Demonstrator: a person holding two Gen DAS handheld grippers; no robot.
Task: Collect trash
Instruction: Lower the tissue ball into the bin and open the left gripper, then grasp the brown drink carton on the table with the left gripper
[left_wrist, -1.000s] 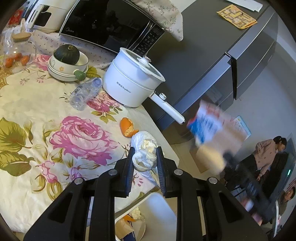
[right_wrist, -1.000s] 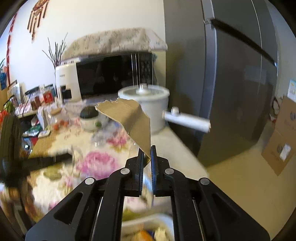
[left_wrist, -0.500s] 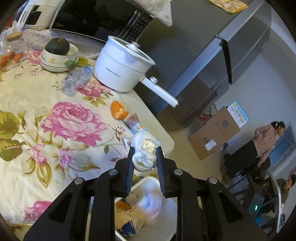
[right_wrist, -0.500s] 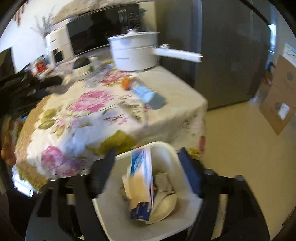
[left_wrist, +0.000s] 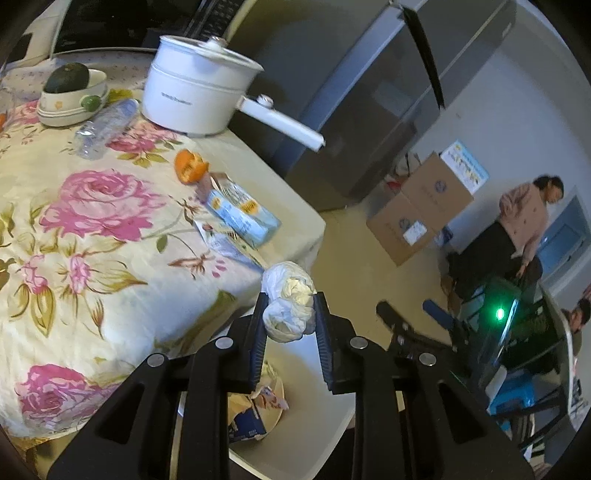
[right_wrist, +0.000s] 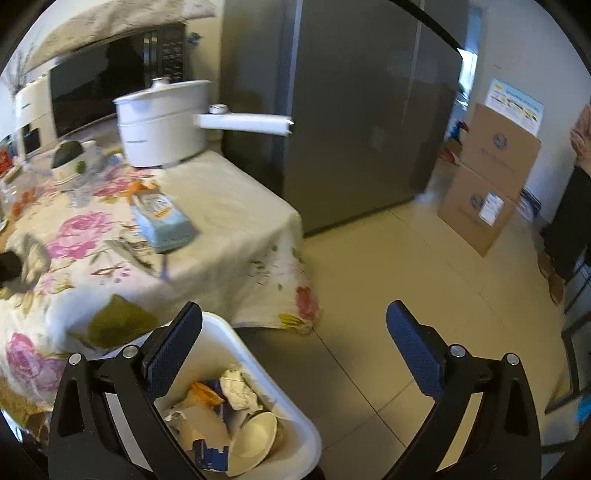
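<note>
On the flowered bench (left_wrist: 92, 236) lie an orange peel (left_wrist: 189, 167) and a blue carton (left_wrist: 242, 214), near its corner. The left tongs (left_wrist: 289, 317) pinch a crumpled white wad (left_wrist: 288, 301) between their pads, held just off the bench edge above the white bin (right_wrist: 258, 373) of trash. The right tongs (right_wrist: 293, 343) have just been opening and stand wide with nothing between them, over the bin's far rim and the floor.
</note>
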